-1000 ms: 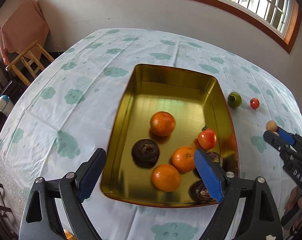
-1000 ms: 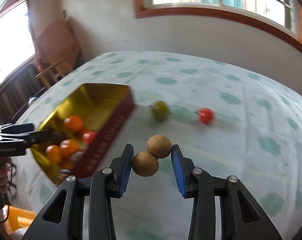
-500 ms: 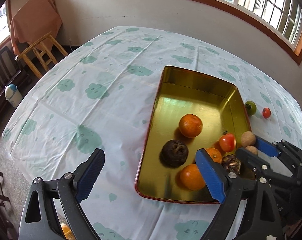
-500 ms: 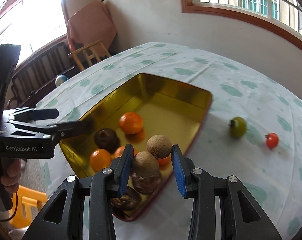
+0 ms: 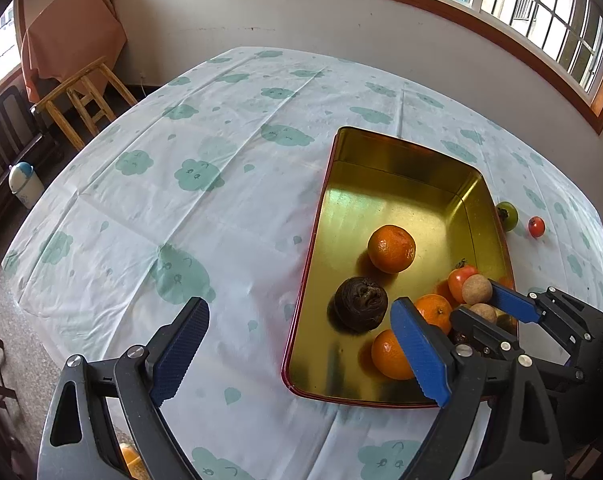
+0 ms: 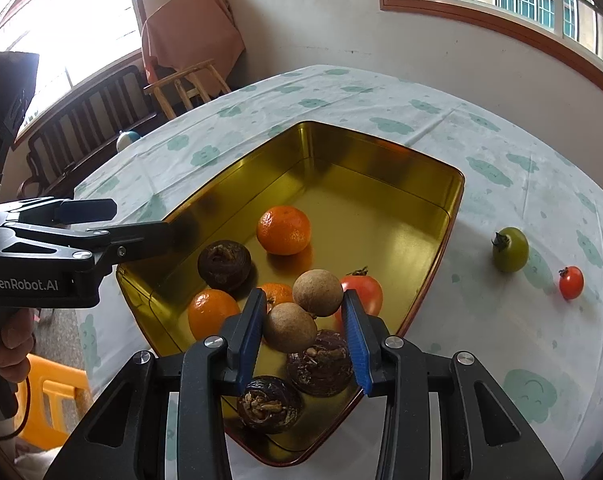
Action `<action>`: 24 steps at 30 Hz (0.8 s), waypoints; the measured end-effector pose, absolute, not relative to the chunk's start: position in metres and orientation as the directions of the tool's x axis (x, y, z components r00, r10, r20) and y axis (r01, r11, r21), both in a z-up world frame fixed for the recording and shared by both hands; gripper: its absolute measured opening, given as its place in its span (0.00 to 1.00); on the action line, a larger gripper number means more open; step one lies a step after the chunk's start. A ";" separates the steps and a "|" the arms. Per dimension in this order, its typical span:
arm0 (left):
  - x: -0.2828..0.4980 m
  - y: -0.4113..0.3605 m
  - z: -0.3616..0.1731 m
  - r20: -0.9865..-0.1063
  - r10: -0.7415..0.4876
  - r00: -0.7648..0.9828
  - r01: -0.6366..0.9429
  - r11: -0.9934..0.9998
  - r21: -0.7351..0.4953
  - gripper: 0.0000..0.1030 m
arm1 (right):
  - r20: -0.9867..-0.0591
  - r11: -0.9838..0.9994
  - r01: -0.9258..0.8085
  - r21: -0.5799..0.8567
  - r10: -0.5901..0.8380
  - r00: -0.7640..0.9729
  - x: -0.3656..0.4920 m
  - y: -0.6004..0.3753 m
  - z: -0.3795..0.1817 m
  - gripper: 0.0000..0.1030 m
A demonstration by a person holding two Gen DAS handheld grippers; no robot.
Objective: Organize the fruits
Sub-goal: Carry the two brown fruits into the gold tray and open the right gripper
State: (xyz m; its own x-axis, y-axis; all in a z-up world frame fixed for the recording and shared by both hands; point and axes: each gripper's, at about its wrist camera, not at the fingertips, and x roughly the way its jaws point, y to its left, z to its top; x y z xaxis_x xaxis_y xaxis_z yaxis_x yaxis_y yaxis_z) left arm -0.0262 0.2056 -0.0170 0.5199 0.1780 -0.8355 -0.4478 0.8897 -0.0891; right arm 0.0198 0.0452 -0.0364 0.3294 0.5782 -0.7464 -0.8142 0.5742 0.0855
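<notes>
My right gripper (image 6: 302, 308) is shut on two joined brown round fruits (image 6: 317, 293), held above the near corner of the gold tray (image 6: 381, 142). In the tray lie three oranges (image 6: 284, 230), a red tomato (image 6: 363, 289) and three dark wrinkled fruits (image 6: 224, 260). In the left wrist view the right gripper (image 5: 481, 302) reaches in from the right with the brown fruits (image 5: 476, 289) over the tray (image 5: 405, 146). My left gripper (image 5: 297, 348) is open and holds nothing. It hovers over the tablecloth at the tray's left edge.
A green tomato (image 6: 510, 249) and a small red tomato (image 6: 571, 282) lie on the cloud-print tablecloth (image 5: 205, 216) right of the tray. A wooden stool (image 5: 83, 100) and a draped chair stand beyond the table's far left. A hand (image 6: 13, 340) holds the left gripper's handle.
The right gripper carried the brown fruits from the cloth right of the tray to above the tray's near corner. The left gripper slid left, so the tray now sits at its right.
</notes>
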 end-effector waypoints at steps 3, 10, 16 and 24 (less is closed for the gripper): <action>-0.025 0.205 -0.019 -0.838 0.176 0.516 -0.448 0.890 -0.089 0.88 | -0.751 0.576 -0.813 0.088 0.574 0.325 0.020 0.046 -0.038 0.39; -0.024 0.204 -0.019 -0.837 0.173 0.520 -0.441 0.893 -0.089 0.88 | -0.752 0.576 -0.813 0.088 0.574 0.325 0.019 0.045 -0.040 0.40; -0.021 0.201 -0.018 -0.839 0.175 0.515 -0.439 0.894 -0.084 0.88 | -0.736 0.576 -0.809 0.122 0.599 0.316 0.020 0.038 -0.034 0.40; -0.018 0.198 -0.018 -0.837 0.171 0.519 -0.428 0.900 -0.082 0.88 | -0.684 0.618 -0.780 0.099 0.612 0.398 0.030 0.010 -0.007 0.40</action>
